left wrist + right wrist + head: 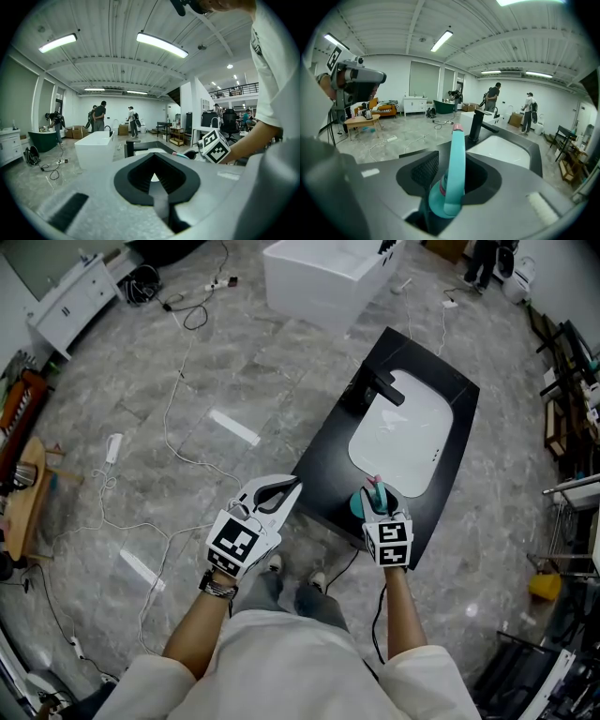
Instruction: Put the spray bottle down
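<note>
Release stage of setting the spray bottle [455, 159] down. The right gripper [381, 508] reached over the near edge of the black worktop [323, 465], just in front of the white basin [398, 432] and well clear of the black faucet [380, 388] at the far side. The teal bottle stood upright between its jaws, pink tip uppermost. In the right gripper view the jaws were spread: a dark gap showed between the ribbed left pad and the bottle's neck, while the right pad lay hidden behind the bottle. The bottle's base could not be seen in any view, so contact with the worktop was inferred, not observed; the upright pose and the slack jaws suggested that it rested on the strip between basin and near edge. The left gripper [289, 490] hung off the worktop's left edge, over the floor, with its jaws pressed together on nothing and no part in the step. The task appeared nearly complete. The next move called for drawing the right gripper straight back toward the person, with the jaws kept wide, so that neither pad caught the trigger or neck. The chief hazard was position: the bottle stood close to the near edge, and a sideways brush could tip it off.
</note>
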{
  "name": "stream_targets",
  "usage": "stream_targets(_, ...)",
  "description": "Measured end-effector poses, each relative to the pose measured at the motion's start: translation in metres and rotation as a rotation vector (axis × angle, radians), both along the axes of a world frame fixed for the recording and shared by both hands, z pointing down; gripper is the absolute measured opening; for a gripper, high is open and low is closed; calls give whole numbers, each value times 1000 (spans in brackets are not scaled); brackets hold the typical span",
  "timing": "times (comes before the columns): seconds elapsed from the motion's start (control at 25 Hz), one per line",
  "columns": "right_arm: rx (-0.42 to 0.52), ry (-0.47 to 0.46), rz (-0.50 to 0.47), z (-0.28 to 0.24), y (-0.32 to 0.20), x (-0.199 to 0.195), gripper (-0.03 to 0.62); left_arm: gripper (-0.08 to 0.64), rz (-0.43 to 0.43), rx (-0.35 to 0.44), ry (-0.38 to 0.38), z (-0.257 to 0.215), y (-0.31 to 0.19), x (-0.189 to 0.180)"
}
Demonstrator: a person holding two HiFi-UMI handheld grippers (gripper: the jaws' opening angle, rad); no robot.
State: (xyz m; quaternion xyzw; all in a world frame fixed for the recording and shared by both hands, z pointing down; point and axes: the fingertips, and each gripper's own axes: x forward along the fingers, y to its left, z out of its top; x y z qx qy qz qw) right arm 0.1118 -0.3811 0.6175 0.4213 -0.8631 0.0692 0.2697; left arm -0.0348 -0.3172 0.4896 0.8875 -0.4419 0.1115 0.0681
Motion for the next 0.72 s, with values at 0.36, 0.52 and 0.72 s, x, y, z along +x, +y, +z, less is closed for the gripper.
stream_targets(0.36,-2,-19,-5,-8,10,5,250,2,5,8,10,-6,8,1)
stream_targets(0.52,8,2,-17,-14,18,13,299,3,28,23,34,-10,9,10)
stream_targets(0.72,55,-13,18,-40,31,32,301,2,63,41,42,-19,12,22)
